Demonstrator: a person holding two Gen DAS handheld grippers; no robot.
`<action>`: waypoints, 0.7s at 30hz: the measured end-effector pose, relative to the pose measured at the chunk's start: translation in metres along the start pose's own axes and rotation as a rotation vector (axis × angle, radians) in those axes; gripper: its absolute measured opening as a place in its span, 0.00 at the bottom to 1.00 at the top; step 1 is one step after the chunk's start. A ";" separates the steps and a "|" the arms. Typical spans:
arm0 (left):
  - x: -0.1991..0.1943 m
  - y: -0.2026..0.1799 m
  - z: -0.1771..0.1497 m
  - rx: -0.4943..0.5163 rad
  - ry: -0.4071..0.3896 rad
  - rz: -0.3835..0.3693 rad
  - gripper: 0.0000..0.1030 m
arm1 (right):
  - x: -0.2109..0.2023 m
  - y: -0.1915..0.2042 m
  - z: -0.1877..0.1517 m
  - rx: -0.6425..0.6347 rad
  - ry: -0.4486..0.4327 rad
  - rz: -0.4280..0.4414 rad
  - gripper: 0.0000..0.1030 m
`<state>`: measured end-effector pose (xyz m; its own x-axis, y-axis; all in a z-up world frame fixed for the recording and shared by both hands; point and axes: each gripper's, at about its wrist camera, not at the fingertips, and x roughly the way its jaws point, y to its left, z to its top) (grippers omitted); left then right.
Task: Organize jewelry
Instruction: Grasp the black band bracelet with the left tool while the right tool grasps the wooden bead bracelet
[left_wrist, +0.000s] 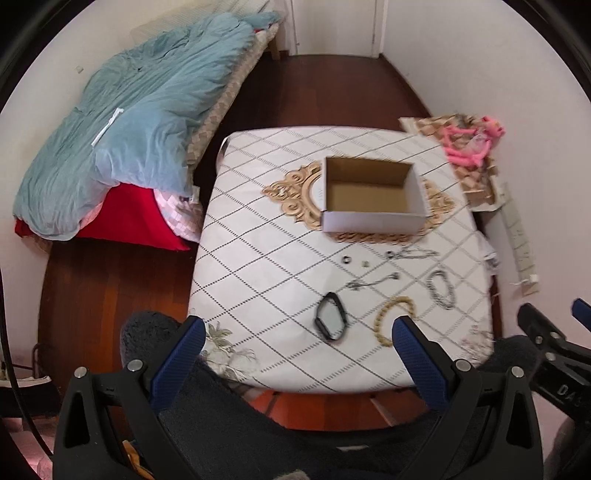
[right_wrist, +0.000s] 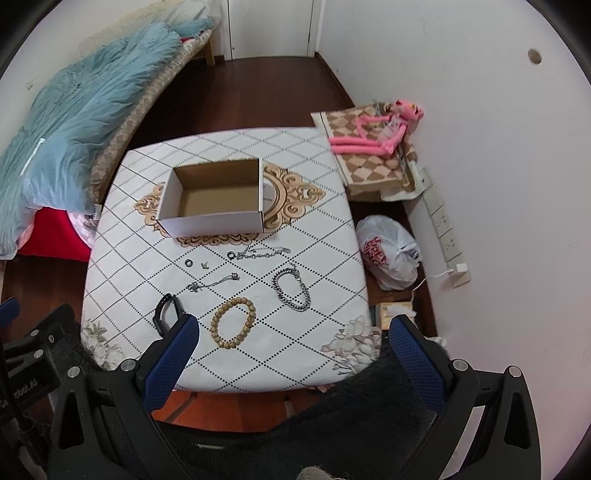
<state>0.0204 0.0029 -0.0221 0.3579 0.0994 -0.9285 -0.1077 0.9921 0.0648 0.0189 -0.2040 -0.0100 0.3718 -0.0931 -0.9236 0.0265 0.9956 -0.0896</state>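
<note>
An open, empty cardboard box (left_wrist: 373, 195) (right_wrist: 214, 199) stands mid-table. In front of it lie a black band (left_wrist: 330, 316) (right_wrist: 165, 314), a wooden bead bracelet (left_wrist: 388, 319) (right_wrist: 233, 322), a silver chain bracelet (left_wrist: 440, 289) (right_wrist: 291, 289), two thin silver chains (left_wrist: 412, 253) (left_wrist: 373, 282) (right_wrist: 264, 253) (right_wrist: 212, 283), and small rings (left_wrist: 346, 259) (right_wrist: 189, 262). My left gripper (left_wrist: 297, 339) and right gripper (right_wrist: 293, 341) are both open and empty, held above the table's near edge.
The small table (left_wrist: 258, 266) (right_wrist: 325, 236) has a white diamond-pattern cloth. A bed with a blue quilt (left_wrist: 129, 122) is on the left. A pink plush toy (right_wrist: 380, 129), a plastic bag (right_wrist: 388, 251) and a power strip (right_wrist: 445, 229) are on the right by the wall.
</note>
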 end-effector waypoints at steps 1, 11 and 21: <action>0.012 0.000 0.001 0.001 0.000 0.018 1.00 | 0.011 0.002 0.001 0.002 0.019 0.001 1.00; 0.110 -0.004 -0.001 0.035 0.132 0.095 1.00 | 0.137 0.019 -0.007 -0.006 0.220 -0.018 1.00; 0.177 -0.007 -0.013 0.021 0.260 0.112 1.00 | 0.209 0.031 -0.025 0.020 0.339 0.025 0.88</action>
<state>0.0727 0.0130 -0.1912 0.0945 0.1882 -0.9776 -0.1127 0.9777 0.1773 0.0741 -0.1930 -0.2151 0.0433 -0.0629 -0.9971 0.0406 0.9973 -0.0612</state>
